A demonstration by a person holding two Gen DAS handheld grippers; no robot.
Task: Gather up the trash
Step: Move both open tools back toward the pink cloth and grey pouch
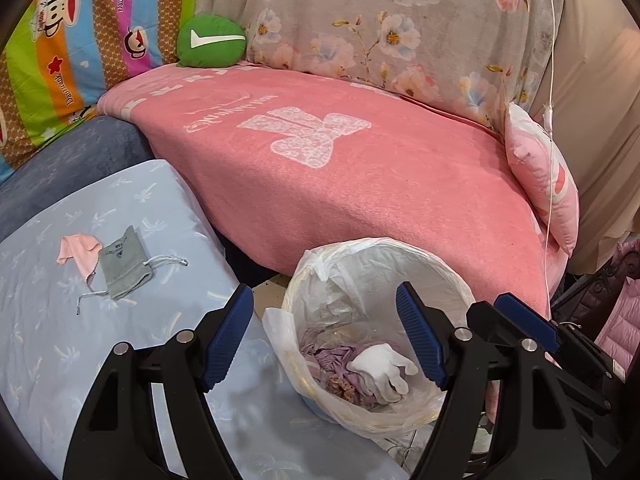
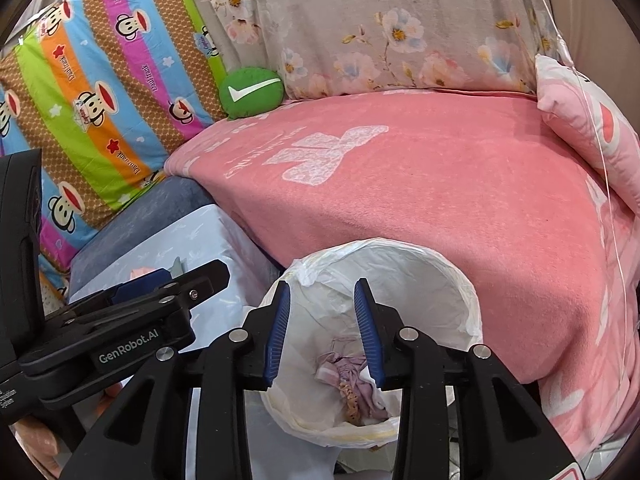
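Note:
A round bin lined with a white plastic bag [image 1: 400, 252] stands on the floor by the sofa; it also shows in the right wrist view [image 2: 420, 264]. Inside lie purple cloth [image 1: 336, 356], a white glove [image 1: 380, 364] and a small brown scrap [image 1: 340, 384]. My left gripper [image 1: 324, 340] is open and empty, above the bin's left side. My right gripper [image 2: 322, 332] is open and empty above the bin; it shows at the right of the left wrist view [image 1: 524, 316]. A pink cloth scrap [image 1: 78, 250] and a grey drawstring pouch [image 1: 122, 264] lie on the light blue cushion [image 1: 60, 360].
A pink blanket [image 1: 340, 184] covers the sofa seat behind the bin. A green round pillow [image 1: 210, 42], a floral cushion [image 1: 400, 20], a striped cartoon sheet [image 1: 80, 40] and a pink pillow [image 1: 544, 184] stand around it. A thin white cord [image 1: 550, 120] hangs at the right.

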